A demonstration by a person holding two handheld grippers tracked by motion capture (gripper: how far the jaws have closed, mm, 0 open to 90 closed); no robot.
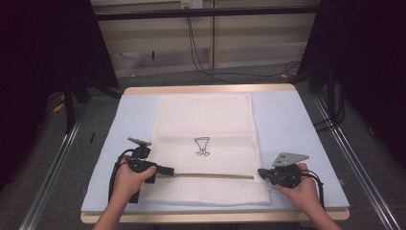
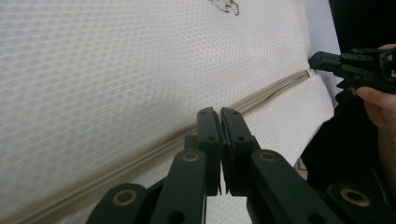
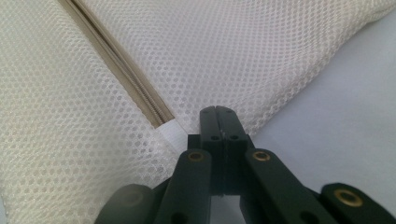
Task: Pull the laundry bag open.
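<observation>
Item: cream mesh laundry bag, lying flat on the pale blue mat covering the table, a small black drawing printed at its middle. A zip is running across the bag near its front edge, its white end tab sitting just beside the right tongs.

Left tongs: jaws sitting together, tips resting at the zip's left end; whether they are pinching the slider cannot be told.

Right tongs: jaws pressing together at the bag's right edge by the zip's end; a grip on the mesh cannot be confirmed.
</observation>
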